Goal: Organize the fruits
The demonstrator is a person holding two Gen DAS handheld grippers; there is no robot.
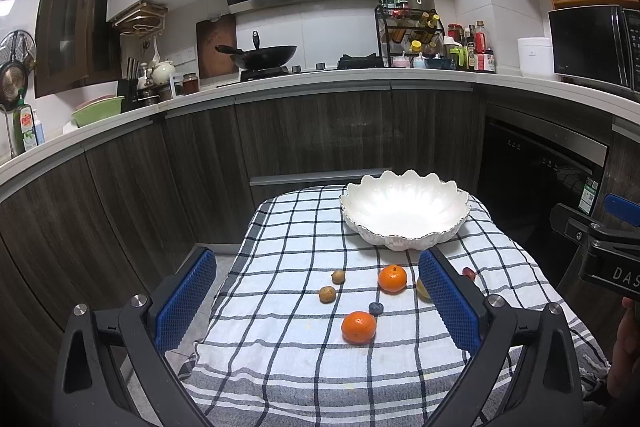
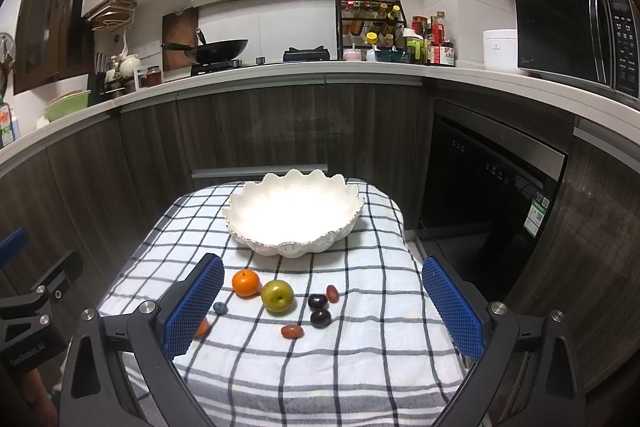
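Observation:
A white scalloped bowl [image 1: 404,211] [image 2: 294,213] stands empty at the far end of a checked cloth [image 1: 280,367] [image 2: 320,379]. Loose fruit lies in front of it: two oranges [image 1: 359,327] [image 1: 392,279], a blueberry [image 1: 375,308] and two small brown fruits [image 1: 327,294] in the left wrist view. The right wrist view shows an orange [image 2: 245,282], a green apple [image 2: 277,296], two dark plums [image 2: 320,317], two red dates [image 2: 292,331] and a blueberry [image 2: 219,307]. My left gripper [image 1: 316,291] and right gripper [image 2: 322,291] hover open above the fruit, holding nothing.
Dark wooden kitchen cabinets [image 1: 312,135] and a white counter ring the table. A dishwasher [image 2: 492,187] stands to the right. A wok [image 1: 264,55], a spice rack [image 1: 412,35] and a microwave [image 2: 576,35] sit on the counter. The other gripper shows at each view's edge.

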